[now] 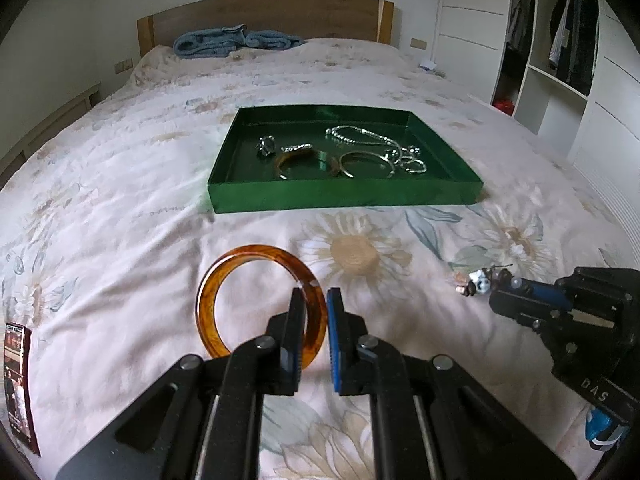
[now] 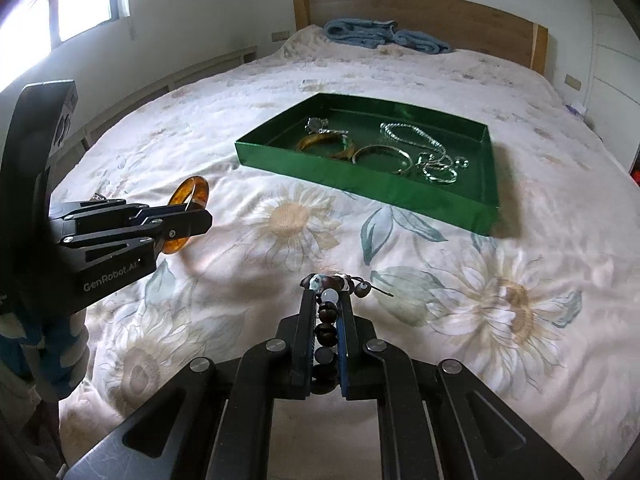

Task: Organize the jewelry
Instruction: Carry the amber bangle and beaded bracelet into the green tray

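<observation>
My left gripper (image 1: 315, 296) is shut on an amber bangle (image 1: 224, 276), gripping its right rim and holding it upright above the bedspread; it also shows in the right wrist view (image 2: 188, 194). My right gripper (image 2: 328, 296) is shut on a dark bead bracelet (image 2: 325, 330), with beads and a cord end sticking out past the fingertips (image 2: 348, 280). A green tray (image 1: 344, 196) lies ahead on the bed and holds a ring, an amber bangle, silver bangles and a silver chain (image 1: 360, 136). The tray also shows in the right wrist view (image 2: 360, 180).
The bed has a floral bedspread (image 1: 120, 200). A blue folded blanket (image 1: 236, 42) lies by the wooden headboard (image 1: 264, 10). A phone (image 1: 18, 380) lies at the near left edge. An open wardrobe (image 1: 560, 40) stands to the right.
</observation>
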`<state>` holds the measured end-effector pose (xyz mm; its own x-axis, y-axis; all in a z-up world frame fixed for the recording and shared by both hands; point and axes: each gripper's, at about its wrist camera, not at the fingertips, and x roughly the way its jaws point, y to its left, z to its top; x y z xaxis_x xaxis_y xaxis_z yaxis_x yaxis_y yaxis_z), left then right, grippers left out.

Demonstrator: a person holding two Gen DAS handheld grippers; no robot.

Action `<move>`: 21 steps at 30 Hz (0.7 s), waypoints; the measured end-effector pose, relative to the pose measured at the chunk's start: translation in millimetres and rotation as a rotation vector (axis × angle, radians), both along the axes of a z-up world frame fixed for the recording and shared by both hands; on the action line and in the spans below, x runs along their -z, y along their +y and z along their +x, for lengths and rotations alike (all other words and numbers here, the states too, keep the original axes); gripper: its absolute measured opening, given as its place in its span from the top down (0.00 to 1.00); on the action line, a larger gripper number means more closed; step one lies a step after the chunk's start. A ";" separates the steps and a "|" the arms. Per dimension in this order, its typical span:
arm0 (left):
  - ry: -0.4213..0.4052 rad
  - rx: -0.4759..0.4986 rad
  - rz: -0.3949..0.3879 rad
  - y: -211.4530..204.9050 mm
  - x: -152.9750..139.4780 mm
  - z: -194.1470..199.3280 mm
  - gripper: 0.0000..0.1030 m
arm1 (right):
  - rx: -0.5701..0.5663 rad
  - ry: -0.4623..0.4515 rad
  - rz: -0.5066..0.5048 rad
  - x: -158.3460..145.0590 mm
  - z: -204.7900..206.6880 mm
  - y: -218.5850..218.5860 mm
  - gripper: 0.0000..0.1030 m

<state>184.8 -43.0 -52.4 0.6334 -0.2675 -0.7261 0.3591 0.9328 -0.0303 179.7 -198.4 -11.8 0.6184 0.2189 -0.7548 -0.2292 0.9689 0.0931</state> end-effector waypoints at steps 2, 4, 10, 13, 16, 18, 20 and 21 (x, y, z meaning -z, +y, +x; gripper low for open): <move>-0.005 0.001 0.000 -0.3 -3.2 -5.0 0.91 | 0.005 -0.009 0.000 -4.5 -5.1 -2.0 0.91; -0.010 0.000 -0.002 -0.2 -6.8 -7.7 0.91 | 0.010 -0.018 0.000 -9.0 -8.9 -3.6 0.91; -0.016 -0.012 -0.041 1.3 -24.9 8.7 0.91 | 0.035 -0.059 -0.008 -27.8 -5.3 -14.0 0.91; -0.010 -0.024 -0.070 -0.1 -33.4 28.2 0.91 | 0.053 -0.094 -0.014 -39.9 9.2 -20.6 0.91; -0.009 -0.042 -0.082 -6.9 -40.8 57.8 0.91 | 0.066 -0.127 -0.017 -50.2 32.5 -27.0 0.91; -0.007 -0.054 -0.083 -13.5 -44.0 79.0 0.91 | 0.077 -0.146 -0.010 -55.2 54.5 -31.3 0.91; -0.015 -0.067 -0.081 -21.1 -46.8 98.9 0.91 | 0.091 -0.165 0.000 -57.8 79.6 -34.5 0.91; -0.013 -0.072 -0.087 -26.2 -47.5 111.3 0.91 | 0.099 -0.173 0.004 -58.6 94.3 -35.8 0.91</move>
